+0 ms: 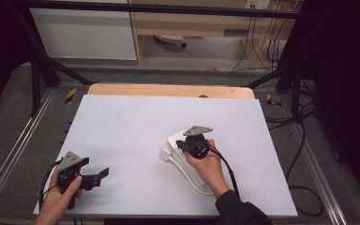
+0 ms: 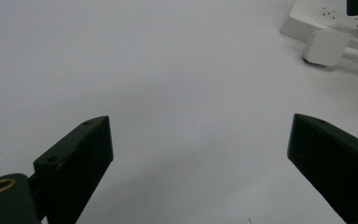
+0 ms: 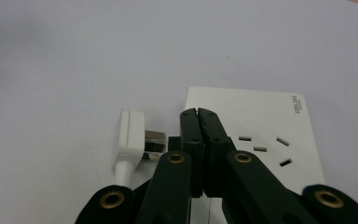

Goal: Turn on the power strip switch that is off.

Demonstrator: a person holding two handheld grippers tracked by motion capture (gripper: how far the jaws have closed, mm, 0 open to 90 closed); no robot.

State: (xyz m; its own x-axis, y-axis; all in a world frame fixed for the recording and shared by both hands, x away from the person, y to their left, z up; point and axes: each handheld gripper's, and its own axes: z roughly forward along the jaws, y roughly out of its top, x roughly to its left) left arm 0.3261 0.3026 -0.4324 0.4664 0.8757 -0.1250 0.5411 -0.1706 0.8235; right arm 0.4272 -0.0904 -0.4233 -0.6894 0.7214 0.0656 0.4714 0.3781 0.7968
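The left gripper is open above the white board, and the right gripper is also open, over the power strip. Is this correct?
Not quite. The left gripper is open, but the right gripper is shut, its jaws pressed together over the power strip, beside the white plug. The right gripper view shows it.

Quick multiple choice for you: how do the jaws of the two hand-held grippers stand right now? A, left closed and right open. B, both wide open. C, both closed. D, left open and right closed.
D: the left hand-held gripper has its jaws spread wide over the bare white mat, while the right hand-held gripper has its jaws pressed together above the white socket strip, beside the white plug.
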